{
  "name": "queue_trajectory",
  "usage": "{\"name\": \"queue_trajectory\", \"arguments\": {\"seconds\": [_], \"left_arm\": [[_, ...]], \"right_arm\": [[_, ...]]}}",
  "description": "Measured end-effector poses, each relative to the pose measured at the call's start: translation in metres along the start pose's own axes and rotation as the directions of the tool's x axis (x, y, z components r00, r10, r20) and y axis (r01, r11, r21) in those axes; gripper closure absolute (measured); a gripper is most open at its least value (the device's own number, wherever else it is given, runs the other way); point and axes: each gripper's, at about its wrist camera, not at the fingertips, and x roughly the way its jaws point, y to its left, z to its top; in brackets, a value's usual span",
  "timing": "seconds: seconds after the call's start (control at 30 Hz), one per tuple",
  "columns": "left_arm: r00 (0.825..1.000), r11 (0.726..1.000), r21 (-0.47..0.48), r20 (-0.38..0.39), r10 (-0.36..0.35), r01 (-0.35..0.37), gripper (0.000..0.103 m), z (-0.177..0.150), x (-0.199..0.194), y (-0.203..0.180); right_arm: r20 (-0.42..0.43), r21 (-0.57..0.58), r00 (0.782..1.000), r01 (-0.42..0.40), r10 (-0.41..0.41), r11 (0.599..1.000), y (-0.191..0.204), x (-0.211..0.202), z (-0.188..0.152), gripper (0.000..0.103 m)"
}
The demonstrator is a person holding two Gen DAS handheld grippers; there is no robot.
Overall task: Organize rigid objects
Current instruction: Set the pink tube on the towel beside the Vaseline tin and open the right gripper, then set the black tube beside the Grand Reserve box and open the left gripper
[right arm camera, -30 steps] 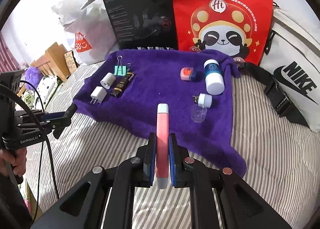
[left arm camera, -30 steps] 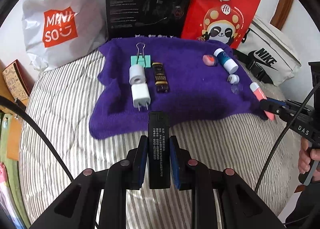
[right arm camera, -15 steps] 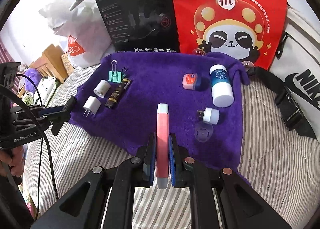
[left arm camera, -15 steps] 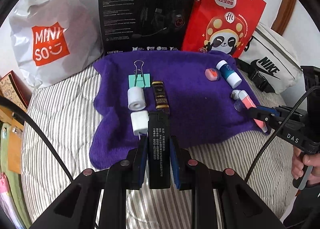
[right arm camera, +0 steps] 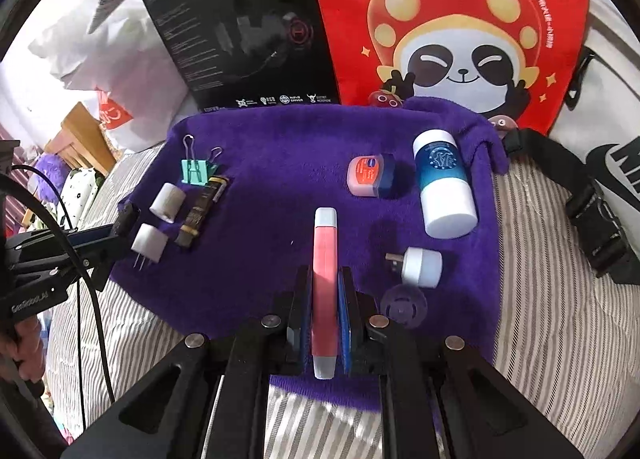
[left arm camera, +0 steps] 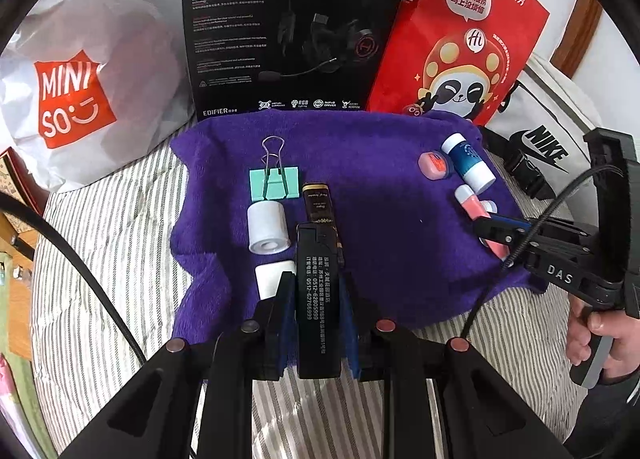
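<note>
My left gripper [left arm camera: 317, 279] is shut on a black lighter [left arm camera: 317, 299] with white print, held over the near left part of the purple towel [left arm camera: 372, 195]. My right gripper [right arm camera: 325, 279] is shut on a pink tube [right arm camera: 325, 267] with grey ends, over the towel's near middle. On the towel's left lie a teal binder clip [left arm camera: 274, 179], a white cylinder [left arm camera: 268, 227], a white plug adapter [right arm camera: 149, 243] and a dark brown stick [left arm camera: 318, 205]. To the right lie a pink jar [right arm camera: 370, 175], a blue and white bottle [right arm camera: 442, 183], a small white plug [right arm camera: 420, 267] and a clear cap [right arm camera: 403, 305].
The towel lies on a striped bed [left arm camera: 108, 259]. Behind it stand a white Miniso bag [left arm camera: 76, 91], a black headset box [left arm camera: 288, 27] and a red panda bag [left arm camera: 460, 43]. A white Nike bag [left arm camera: 548, 131] with a black strap sits at the right. A hand [left arm camera: 600, 335] holds the right gripper's handle.
Both grippers have moved forward over the towel with their objects still held. The lighter now hides part of the white plug adapter and the dark brown stick in the left wrist view.
</note>
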Motion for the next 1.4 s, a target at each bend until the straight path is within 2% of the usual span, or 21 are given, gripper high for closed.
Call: {"name": "queue_trajectory", "arguments": {"seconds": [0.4,0.73,0.8,0.93,1.07,1.4], "left_arm": [[1.000,1.000,0.002,-0.016,-0.010,0.010,0.082,0.008,0.010,0.006],[0.999,1.000,-0.005,-0.030,-0.020,0.020,0.082,0.009,0.014,0.006],[0.999,1.000,-0.004,-0.032,-0.021,0.021,0.082,0.008,0.014,0.005],[0.999,1.000,-0.006,-0.036,-0.019,0.019,0.082,0.007,0.013,0.005],[0.999,1.000,-0.002,-0.041,-0.016,0.016,0.082,0.007,0.012,0.004],[0.998,1.000,0.012,-0.062,-0.015,0.016,0.082,0.017,0.028,-0.013]], "right_arm": [[-0.051,0.001,0.996,0.077,-0.077,0.997,-0.004,0.038,0.017,0.091],[-0.042,-0.036,0.993,0.110,-0.112,0.993,0.000,0.041,0.018,0.091],[-0.040,-0.048,0.993,0.108,-0.110,0.993,0.001,0.041,0.017,0.088],[-0.041,-0.067,0.997,0.067,-0.070,0.995,0.005,0.040,0.016,0.067],[-0.022,-0.085,0.995,0.099,-0.101,0.991,0.008,0.032,0.013,0.066],[0.021,-0.062,0.996,0.083,-0.082,0.995,0.000,-0.013,0.001,0.066]]}}
